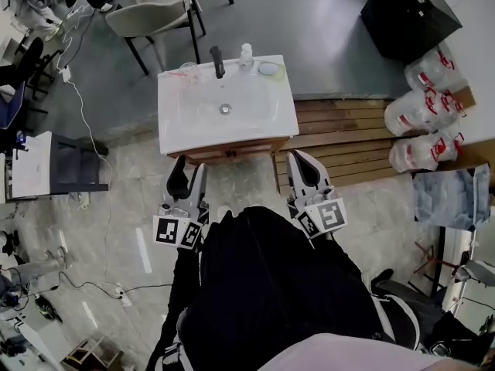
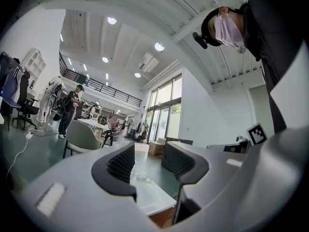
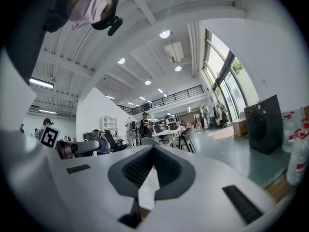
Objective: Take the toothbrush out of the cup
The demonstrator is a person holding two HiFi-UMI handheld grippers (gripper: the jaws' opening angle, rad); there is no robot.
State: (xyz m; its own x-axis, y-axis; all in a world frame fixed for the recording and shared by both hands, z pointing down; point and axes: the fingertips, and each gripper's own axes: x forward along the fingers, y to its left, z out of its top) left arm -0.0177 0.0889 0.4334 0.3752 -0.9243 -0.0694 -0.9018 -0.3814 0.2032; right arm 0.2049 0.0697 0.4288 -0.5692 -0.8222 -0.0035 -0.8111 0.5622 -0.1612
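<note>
from above i see a white sink (image 1: 193,122) on a wooden cabinet. both my grippers hover just in front of its near edge, pointing toward it. the left gripper (image 1: 188,168) has its jaws wide apart with nothing between them; the right gripper (image 1: 300,161) has its jaws closed together, empty. a clear cup (image 1: 186,72) sits on the sink's back left corner, left of the black tap (image 1: 217,60); the toothbrush is too faint to make out.

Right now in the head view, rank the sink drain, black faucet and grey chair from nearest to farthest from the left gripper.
1. Sink drain, centre, just ahead of the left gripper.
2. Black faucet, at the back rim.
3. Grey chair, farthest back, to the left.
</note>
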